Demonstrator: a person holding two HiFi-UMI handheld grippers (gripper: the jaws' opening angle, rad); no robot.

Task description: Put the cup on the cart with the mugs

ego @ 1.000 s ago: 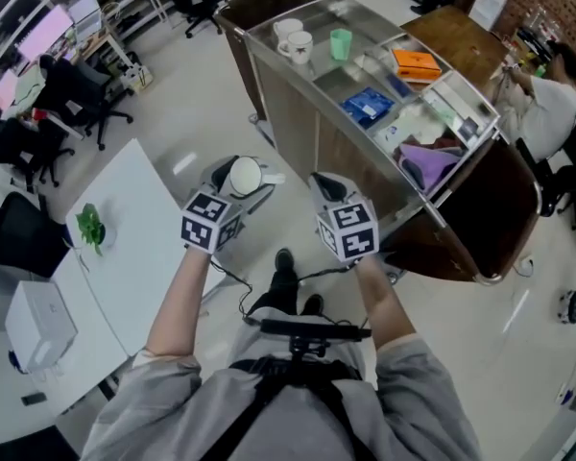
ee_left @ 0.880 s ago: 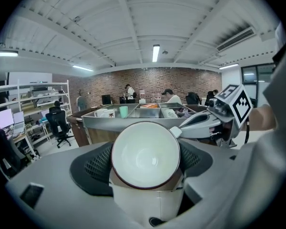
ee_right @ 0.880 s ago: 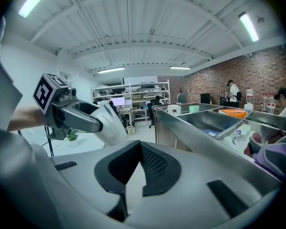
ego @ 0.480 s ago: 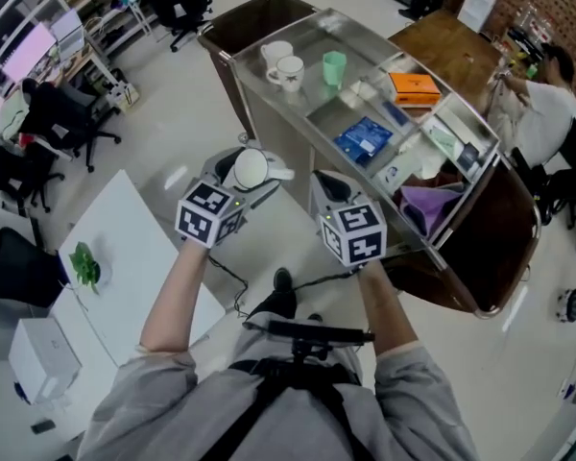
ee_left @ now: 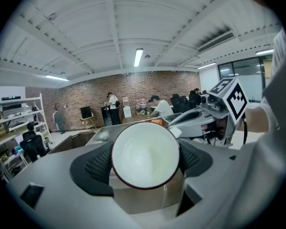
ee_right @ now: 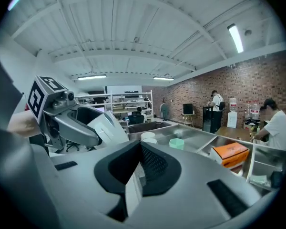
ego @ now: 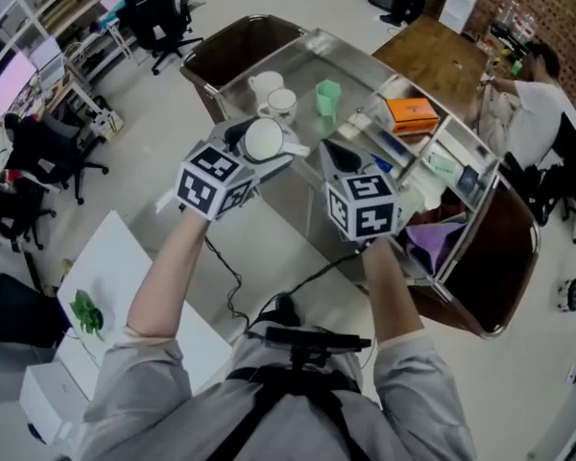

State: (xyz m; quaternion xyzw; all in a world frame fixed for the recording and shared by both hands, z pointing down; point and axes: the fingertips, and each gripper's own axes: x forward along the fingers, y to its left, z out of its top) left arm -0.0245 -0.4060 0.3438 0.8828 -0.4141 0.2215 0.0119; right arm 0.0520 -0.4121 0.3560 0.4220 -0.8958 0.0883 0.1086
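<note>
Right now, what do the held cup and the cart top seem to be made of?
Cup: probably glazed ceramic; smooth glossy white inside, thin dark rim.
Cart top: likely brushed stainless steel; grey, dull sheen with soft reflections.

Cup (ego: 264,139) in left tool (ego: 267,152), mugs (ego: 280,102) on cart (ego: 302,63) beyond, right tool (ego: 339,154) alongside

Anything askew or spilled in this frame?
Only the cup: the left gripper holds it on its side, mouth facing back toward its camera, not upright. It looks empty, and nothing has spilled. The mugs on the cart stand upright.
</note>
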